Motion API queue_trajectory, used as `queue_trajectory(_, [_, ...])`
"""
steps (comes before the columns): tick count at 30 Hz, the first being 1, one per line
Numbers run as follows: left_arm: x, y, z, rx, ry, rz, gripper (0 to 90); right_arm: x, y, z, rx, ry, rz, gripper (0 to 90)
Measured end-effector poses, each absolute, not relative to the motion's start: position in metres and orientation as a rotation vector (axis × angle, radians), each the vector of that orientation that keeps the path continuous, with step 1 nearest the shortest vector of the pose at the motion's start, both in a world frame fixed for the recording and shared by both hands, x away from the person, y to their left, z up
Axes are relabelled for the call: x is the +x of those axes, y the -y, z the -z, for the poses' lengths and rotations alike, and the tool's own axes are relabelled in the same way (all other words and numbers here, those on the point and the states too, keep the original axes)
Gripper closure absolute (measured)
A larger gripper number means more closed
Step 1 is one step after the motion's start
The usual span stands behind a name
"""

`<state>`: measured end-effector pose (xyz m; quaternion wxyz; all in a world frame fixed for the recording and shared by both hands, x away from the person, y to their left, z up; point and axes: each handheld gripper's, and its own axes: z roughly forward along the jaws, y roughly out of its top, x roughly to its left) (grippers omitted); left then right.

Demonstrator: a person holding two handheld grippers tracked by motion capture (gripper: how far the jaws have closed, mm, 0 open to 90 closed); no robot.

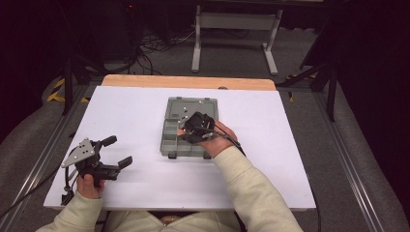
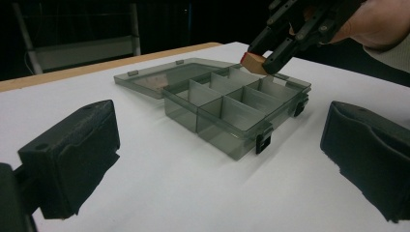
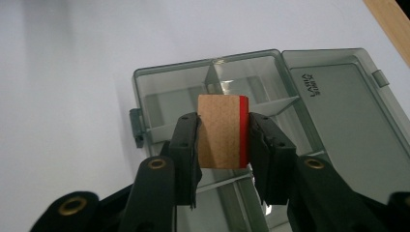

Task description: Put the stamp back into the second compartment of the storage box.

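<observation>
A grey see-through compartment box (image 1: 169, 140) lies mid-table, its lid (image 1: 186, 106) folded flat open on the far side. My right gripper (image 1: 186, 133) hovers over the box, shut on a tan wooden block (image 3: 222, 130) with one red face. The block hangs just above the divided compartments (image 3: 159, 116), apart from them. In the left gripper view the block (image 2: 254, 63) sits over the box's far corner, pinched by the right gripper (image 2: 285, 41). My left gripper (image 1: 119, 151) rests at the table's near left, open with nothing between its fingers (image 2: 72, 159), facing the box (image 2: 227, 140).
The white tabletop (image 1: 130, 111) has free room on both sides of the box. Its wooden far edge (image 1: 188, 81) shows behind. Beyond stand another table's white legs (image 1: 196, 43) and floor cables (image 1: 154, 46). The compartments hold nothing I can see.
</observation>
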<state>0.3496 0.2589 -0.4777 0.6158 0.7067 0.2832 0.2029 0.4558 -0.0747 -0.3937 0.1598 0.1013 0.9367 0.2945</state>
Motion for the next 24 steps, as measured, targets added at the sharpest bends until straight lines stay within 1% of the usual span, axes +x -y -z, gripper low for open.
queue_trajectory(24, [0.350,-0.259,0.478,1.632,-0.647,-0.467,1.2,0.489,0.075,0.405,0.393,-2.637,-0.836,65.4])
